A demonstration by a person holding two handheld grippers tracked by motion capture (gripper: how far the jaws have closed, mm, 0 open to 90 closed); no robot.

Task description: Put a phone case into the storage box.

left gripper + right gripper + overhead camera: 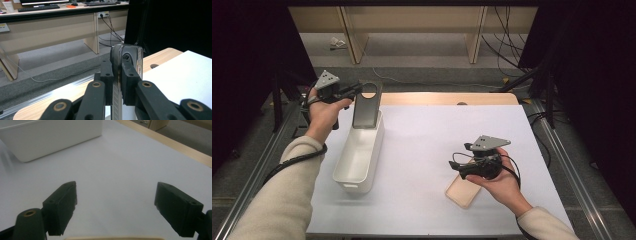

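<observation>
Nearest to us in the high view, our right gripper sits in our right hand low over the white sheet, just above a pale, flat rounded case that lies on the sheet at the near right. The right gripper view adds what the high view cannot: its two black jaws stand wide apart with nothing between them, bare sheet beyond, and a sliver of the pale case's edge at the bottom of the picture, below the jaws; whether they touch it we cannot tell. Farther off in that view lies the long side of the white bin. In the high view the bin stretches away from us on the left half of the sheet, and at its far end our left gripper, held in our left hand, grips a dark phone-shaped slab with a round opening near its top. The slab stands upright, its lower end down inside the bin's far end. The left gripper view shows the grip plainly: both pads are clamped flat on the slab's two faces, the jaws nearly together, and we see it edge-on with a glossy rim. Beyond it that view shows the wooden table edge, the floor with cables, and desks bearing keyboards.
</observation>
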